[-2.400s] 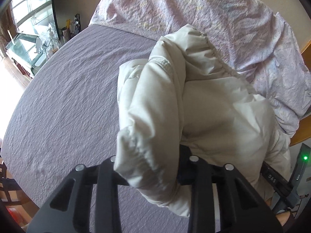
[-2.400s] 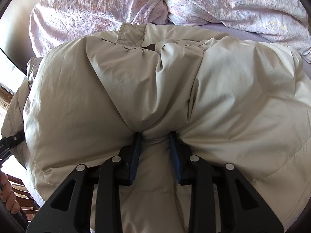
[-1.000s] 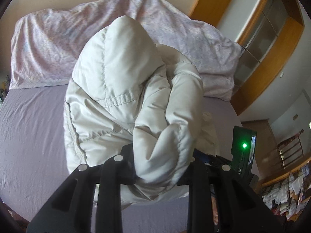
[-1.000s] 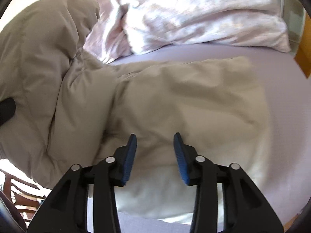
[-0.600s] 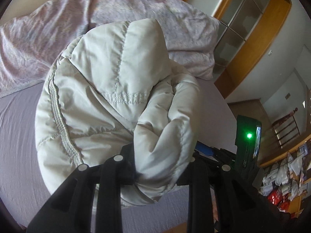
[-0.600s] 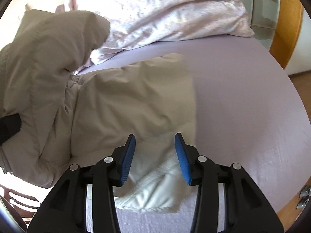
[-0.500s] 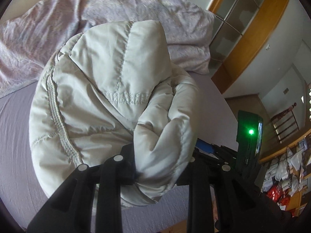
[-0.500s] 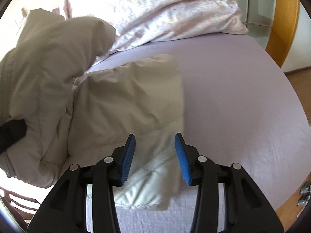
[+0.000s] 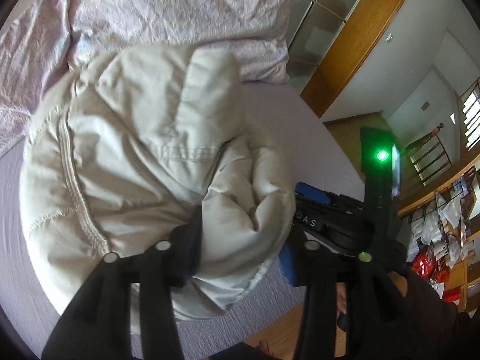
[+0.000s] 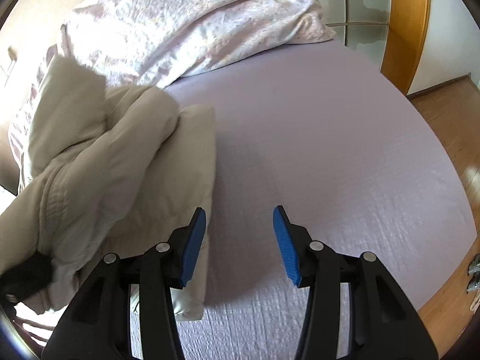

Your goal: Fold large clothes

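A cream puffy down jacket [image 9: 144, 156] lies bunched on the lilac bed sheet [image 10: 330, 138]. My left gripper [image 9: 243, 240] is shut on a thick fold of the jacket and holds it over the rest of the garment. In the right wrist view the jacket [image 10: 114, 174] lies at the left, folded into a thick stack. My right gripper [image 10: 240, 240] is open and empty, low over the sheet just right of the jacket's edge. It also shows in the left wrist view [image 9: 330, 210] beside the held fold.
A pink floral duvet and pillows [image 10: 195, 21] lie at the head of the bed. A wooden wardrobe frame [image 10: 405, 24] and wood floor [image 10: 450, 114] are to the right. The bed's edge runs close at the lower right.
My right gripper let go of the jacket, opened and swung right, off the garment and over bare sheet. My left gripper carried its fold of the jacket rightward over the body.
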The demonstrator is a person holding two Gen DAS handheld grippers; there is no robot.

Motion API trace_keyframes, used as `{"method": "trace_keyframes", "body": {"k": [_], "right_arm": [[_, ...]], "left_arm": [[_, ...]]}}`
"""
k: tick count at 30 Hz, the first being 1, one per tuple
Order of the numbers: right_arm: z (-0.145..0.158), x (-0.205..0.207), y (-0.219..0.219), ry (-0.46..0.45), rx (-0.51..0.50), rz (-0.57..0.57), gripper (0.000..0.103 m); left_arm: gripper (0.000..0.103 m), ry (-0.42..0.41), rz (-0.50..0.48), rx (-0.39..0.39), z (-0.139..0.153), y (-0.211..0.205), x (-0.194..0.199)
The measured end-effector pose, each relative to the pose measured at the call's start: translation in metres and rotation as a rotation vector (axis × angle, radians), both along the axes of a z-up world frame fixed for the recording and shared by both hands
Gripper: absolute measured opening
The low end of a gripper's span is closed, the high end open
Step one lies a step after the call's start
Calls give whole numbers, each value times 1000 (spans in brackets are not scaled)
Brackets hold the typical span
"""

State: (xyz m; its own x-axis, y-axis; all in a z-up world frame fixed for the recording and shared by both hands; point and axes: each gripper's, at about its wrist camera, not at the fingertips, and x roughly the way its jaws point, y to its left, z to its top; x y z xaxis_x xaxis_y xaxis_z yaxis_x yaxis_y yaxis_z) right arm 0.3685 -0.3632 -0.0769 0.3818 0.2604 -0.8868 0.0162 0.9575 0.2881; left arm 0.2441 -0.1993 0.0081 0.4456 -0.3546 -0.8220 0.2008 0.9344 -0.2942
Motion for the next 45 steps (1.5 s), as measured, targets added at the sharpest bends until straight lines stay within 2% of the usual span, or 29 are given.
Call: {"method": "trace_keyframes", "body": {"k": [7, 11, 15, 23, 31, 36, 45], "right_arm": [[15, 10, -4, -41, 21, -12, 49], [28, 17, -1, -70, 24, 2, 49], [45, 27, 5, -106, 38, 22, 49], [79, 38, 36, -162, 72, 122, 49], [97, 43, 73, -197, 70, 221, 49], [103, 43, 80, -209, 79, 240, 49], [116, 36, 90, -241, 117, 268, 49]], "left_arm": [[64, -65, 28, -13, 34, 16, -3], [66, -105, 53, -1, 54, 24, -3], [66, -126, 111, 31, 61, 46, 7], [66, -94, 254, 104, 46, 104, 19], [66, -22, 383, 121, 20, 158, 26], [66, 33, 382, 90, -2, 161, 30], [66, 28, 317, 60, -20, 131, 32]]}}
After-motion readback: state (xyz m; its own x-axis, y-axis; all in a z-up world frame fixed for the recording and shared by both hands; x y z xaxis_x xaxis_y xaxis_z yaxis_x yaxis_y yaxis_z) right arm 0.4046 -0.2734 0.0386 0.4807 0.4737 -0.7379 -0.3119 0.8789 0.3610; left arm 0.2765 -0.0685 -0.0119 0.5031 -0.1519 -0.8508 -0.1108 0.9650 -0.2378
